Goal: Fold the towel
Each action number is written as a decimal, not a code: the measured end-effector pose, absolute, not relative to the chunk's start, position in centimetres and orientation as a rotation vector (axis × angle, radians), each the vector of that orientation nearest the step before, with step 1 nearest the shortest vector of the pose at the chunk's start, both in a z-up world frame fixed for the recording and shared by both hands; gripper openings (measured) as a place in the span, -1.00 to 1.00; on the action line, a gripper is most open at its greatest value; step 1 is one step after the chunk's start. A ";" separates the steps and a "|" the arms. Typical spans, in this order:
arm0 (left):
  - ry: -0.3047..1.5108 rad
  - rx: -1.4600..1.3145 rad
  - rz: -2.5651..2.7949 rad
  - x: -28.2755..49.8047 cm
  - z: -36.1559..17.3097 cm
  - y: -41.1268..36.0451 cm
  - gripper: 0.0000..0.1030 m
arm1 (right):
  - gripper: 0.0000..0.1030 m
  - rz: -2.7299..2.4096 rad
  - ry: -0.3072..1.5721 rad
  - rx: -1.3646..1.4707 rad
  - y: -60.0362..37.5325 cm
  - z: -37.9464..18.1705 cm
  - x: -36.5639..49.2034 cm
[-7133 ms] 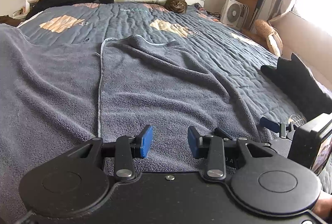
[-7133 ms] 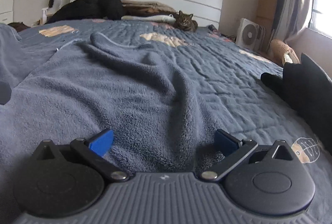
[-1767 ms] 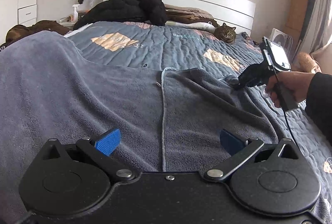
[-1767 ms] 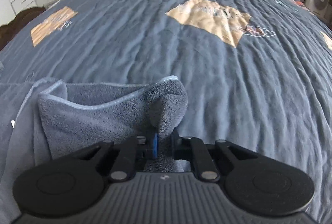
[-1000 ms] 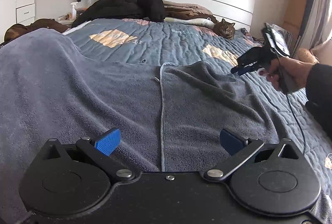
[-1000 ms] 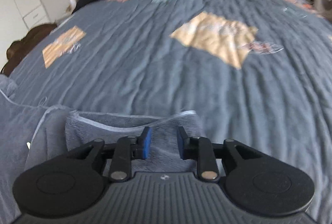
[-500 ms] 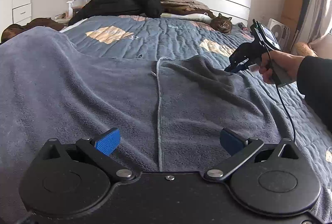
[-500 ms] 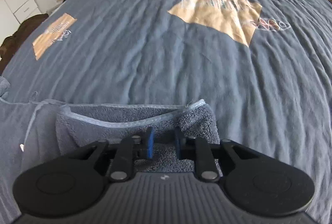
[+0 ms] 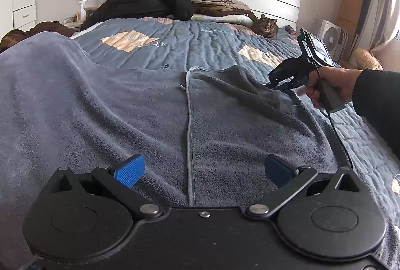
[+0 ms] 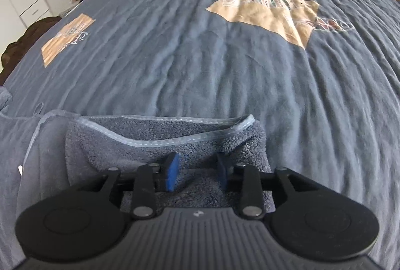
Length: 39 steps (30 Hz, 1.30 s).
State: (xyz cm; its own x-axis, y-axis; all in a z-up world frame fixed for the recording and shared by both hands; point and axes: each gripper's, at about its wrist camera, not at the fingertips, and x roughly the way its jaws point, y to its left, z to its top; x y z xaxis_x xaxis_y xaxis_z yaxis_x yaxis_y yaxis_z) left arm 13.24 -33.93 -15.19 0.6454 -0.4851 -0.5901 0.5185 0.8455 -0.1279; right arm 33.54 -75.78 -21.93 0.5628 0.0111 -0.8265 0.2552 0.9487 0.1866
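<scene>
Right gripper [image 10: 197, 171]: we see jaws parted, over towel [image 10: 160, 155] corner, hem just ahead.
Left gripper [image 9: 203, 171]: we see jaws wide apart, towel beneath.

The towel [image 9: 125, 105] is spread over the near part of the bed [image 9: 190, 50], its right portion folded over onto the rest, with the hem running away from the left claw [image 9: 203, 170], which is held low above it. The right claw [image 10: 196, 171] is set at the far right corner of the fold. A cat [image 9: 266, 29] is lain at the head of the bed, right of a heap of clothes [image 9: 150, 2]. A fan [image 9: 331, 39] is stood right of the bed.
</scene>
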 end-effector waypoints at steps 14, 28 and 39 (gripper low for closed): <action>0.654 0.058 -0.580 12.9 -15.2 -33.9 1.00 | -0.99 -0.313 0.911 0.341 -78.0 -20.0 32.3; 0.447 -0.209 -0.448 11.9 -13.1 -31.7 1.00 | -0.94 0.126 0.759 0.718 -66.1 -12.9 17.6; 0.263 -0.480 -0.317 10.4 -8.7 -28.5 1.00 | -0.91 0.353 0.647 1.111 -50.4 -12.1 7.3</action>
